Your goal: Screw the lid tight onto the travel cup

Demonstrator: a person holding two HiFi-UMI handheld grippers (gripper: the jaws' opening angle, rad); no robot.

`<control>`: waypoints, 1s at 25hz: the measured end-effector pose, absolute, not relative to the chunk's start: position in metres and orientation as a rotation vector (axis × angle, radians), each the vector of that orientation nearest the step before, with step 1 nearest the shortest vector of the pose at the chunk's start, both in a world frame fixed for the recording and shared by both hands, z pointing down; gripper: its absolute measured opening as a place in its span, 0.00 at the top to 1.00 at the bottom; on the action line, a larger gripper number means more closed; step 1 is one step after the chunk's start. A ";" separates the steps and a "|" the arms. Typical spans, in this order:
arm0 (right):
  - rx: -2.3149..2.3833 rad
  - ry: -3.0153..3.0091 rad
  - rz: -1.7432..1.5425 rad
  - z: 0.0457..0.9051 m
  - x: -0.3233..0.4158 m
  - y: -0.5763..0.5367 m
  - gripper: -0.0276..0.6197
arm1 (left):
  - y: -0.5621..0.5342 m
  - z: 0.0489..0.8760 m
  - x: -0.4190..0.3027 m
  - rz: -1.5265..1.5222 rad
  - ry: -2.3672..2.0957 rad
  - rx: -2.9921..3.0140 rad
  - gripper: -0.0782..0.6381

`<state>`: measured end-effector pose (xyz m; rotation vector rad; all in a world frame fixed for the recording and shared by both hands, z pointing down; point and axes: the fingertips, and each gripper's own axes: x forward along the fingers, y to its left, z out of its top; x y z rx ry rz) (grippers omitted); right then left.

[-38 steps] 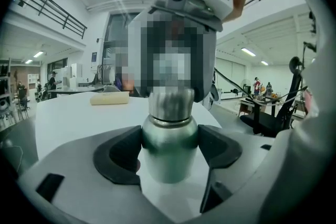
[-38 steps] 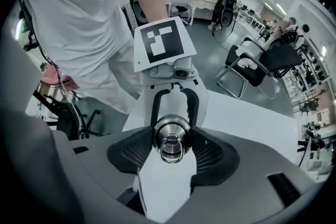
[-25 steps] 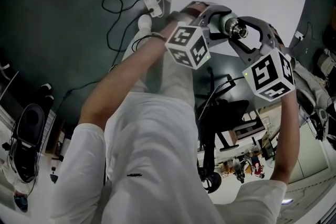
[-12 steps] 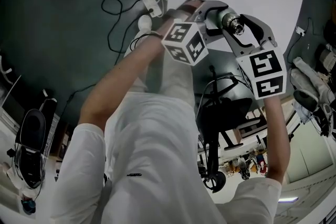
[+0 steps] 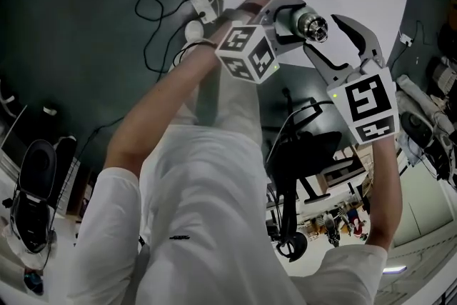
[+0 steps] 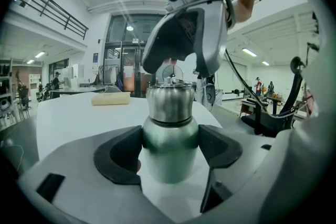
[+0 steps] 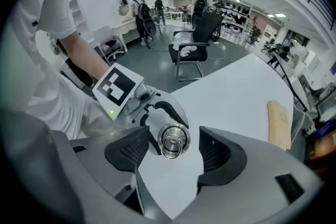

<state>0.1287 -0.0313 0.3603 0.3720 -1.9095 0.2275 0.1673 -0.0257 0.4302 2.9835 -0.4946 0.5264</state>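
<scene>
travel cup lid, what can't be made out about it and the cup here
Lid threads: covered by the silver screw lid in the left gripper view, so its tightness cannot be read.
Base of the green-tinted steel travel cup: same view, hidden by the body of the left gripper.
Cup body, right gripper view: end-on behind the lid, between the open right gripper.
Cup body, head view: hidden by the left gripper.

Greenish steel travel cup, silver lid, white table (2 black-and-white patterned cubes).
</scene>
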 end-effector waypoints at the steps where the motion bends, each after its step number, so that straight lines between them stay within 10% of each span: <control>1: 0.327 -1.919 0.190 0.358 0.127 -0.031 0.55 | -0.025 0.431 0.167 0.528 -0.492 2.983 0.44; 25: -0.619 -1.734 -0.442 0.385 0.137 -0.011 0.58 | -0.027 0.431 0.168 0.534 -0.473 2.984 0.44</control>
